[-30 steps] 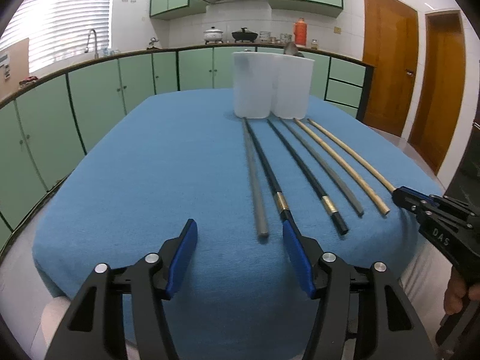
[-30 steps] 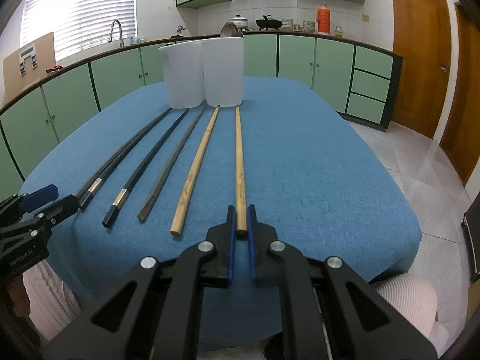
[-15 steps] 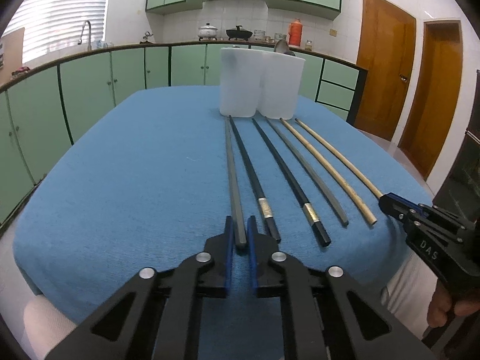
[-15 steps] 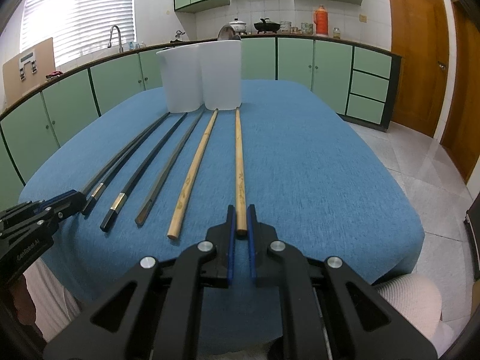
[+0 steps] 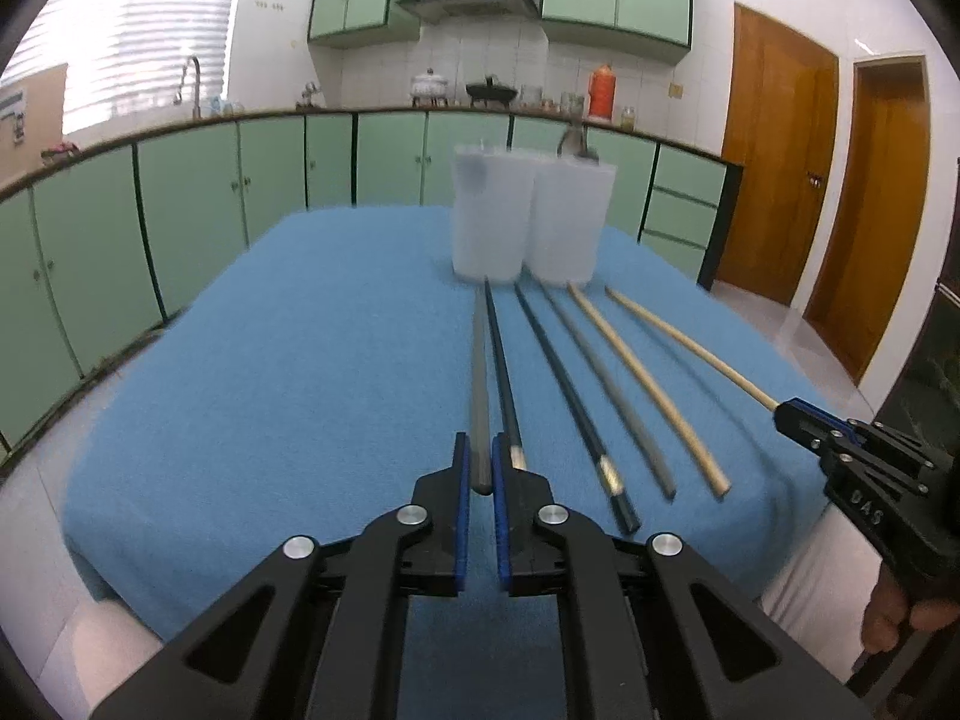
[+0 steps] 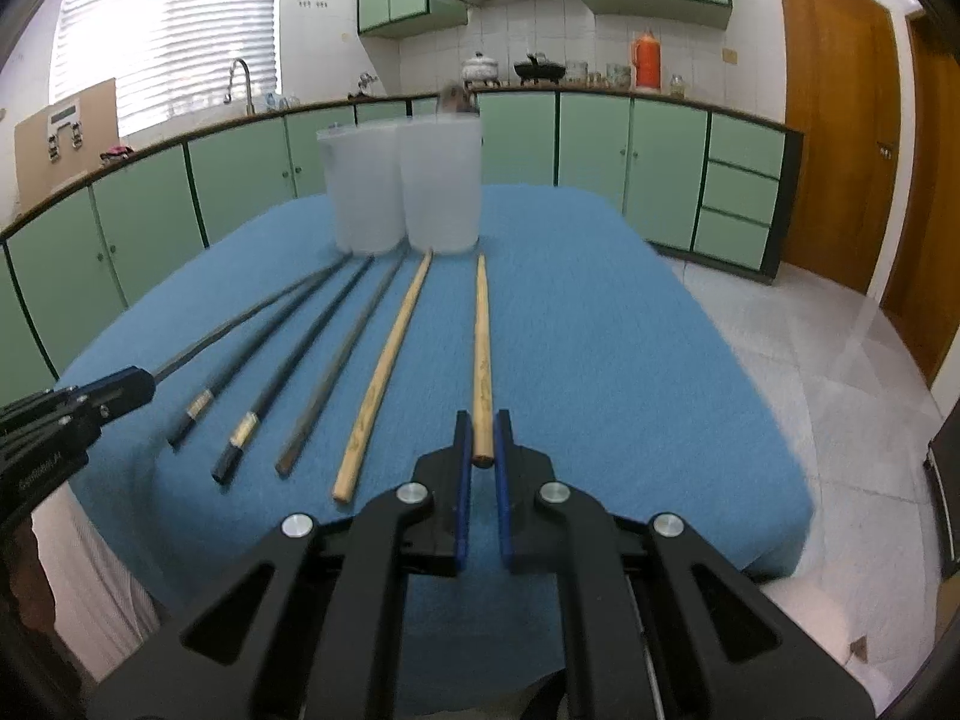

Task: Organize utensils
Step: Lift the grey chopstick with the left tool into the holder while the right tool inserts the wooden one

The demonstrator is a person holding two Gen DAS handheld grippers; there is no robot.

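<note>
We hold two sticks at once. Our left gripper [image 5: 480, 471] is pinched on the near end of the grey chopstick [image 5: 479, 384], the one on the far left of the row. Our right gripper [image 6: 482, 444] is pinched on the near end of the tan chopstick [image 6: 482, 360], the one on the far right. Both sticks look a bit lifted at our end, w/ the far tips down near the cups, but it's blurry so we can't be sure.

Four more sticks lie on the blue cloth [image 5: 288, 372] btwn the two we hold: two black chopsticks [image 5: 564, 396] w/ gold bands, one more grey stick [image 5: 606, 384] & one more tan stick [image 5: 642, 384]. They lie side by side, not touching, & point at the cups.

Two white cups [image 5: 489, 213] stand touching each other at the far end. A spoon [image 5: 575, 144] pokes out of the right one. The left cup shows nothing sticking out.

So we think the job is just starting. No chopsticks are in a cup yet. All six are left to put away, prob. sorted by kind.
</note>
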